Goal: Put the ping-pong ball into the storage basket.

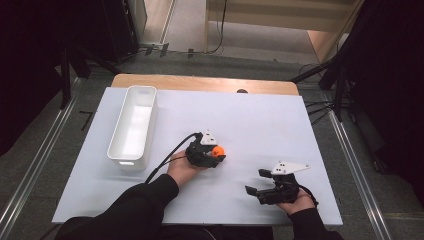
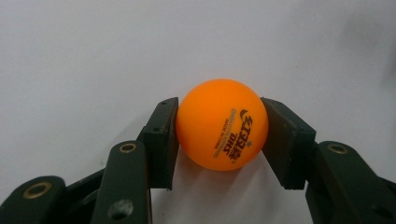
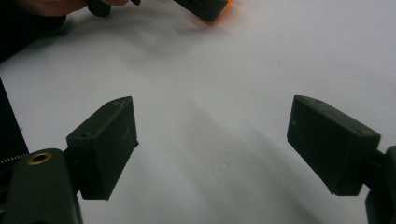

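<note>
An orange table-tennis ball with dark print sits between the two black jaws of my left gripper, both pads pressed against its sides. In the high view the same ball shows at the tip of the left gripper near the middle of the white table. My right gripper rests near the table's front right, its jaws pointing left. Its own view shows the right gripper open wide over bare white surface, nothing between the jaws.
A long white bin stands at the left of the white table top, nothing visible inside it. A wooden strip runs along the far edge. Dark floor and stands surround the table.
</note>
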`<state>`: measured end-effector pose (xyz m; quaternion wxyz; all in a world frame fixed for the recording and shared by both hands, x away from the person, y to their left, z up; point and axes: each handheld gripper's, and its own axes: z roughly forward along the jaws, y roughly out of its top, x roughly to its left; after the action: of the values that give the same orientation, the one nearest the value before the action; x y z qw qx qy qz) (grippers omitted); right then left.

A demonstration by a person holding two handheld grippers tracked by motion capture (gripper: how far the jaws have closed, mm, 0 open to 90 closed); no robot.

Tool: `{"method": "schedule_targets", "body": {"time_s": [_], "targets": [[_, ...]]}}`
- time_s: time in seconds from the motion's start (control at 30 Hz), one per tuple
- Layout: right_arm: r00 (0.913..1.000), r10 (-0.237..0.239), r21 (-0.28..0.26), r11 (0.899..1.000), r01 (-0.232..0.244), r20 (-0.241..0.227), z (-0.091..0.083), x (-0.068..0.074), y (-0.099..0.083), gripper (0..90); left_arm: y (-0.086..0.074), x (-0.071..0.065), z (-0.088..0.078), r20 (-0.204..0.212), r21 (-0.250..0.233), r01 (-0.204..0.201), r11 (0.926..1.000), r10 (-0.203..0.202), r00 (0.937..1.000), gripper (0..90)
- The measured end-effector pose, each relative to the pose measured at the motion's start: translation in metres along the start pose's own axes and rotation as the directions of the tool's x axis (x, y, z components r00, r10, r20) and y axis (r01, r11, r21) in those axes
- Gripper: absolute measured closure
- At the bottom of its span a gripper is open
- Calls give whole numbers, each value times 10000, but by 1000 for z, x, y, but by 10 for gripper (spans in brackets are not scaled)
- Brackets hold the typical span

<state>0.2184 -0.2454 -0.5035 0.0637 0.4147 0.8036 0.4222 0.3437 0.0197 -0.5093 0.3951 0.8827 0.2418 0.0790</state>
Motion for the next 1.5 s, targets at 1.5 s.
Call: {"method": "schedule_targets", "body": {"time_s": [1.5], "targets": [[9999,-91,-79,9999,91,-46,0,0,1,146,16,0,-37,340,-1303,-47,9915,92,9994,502]]}}
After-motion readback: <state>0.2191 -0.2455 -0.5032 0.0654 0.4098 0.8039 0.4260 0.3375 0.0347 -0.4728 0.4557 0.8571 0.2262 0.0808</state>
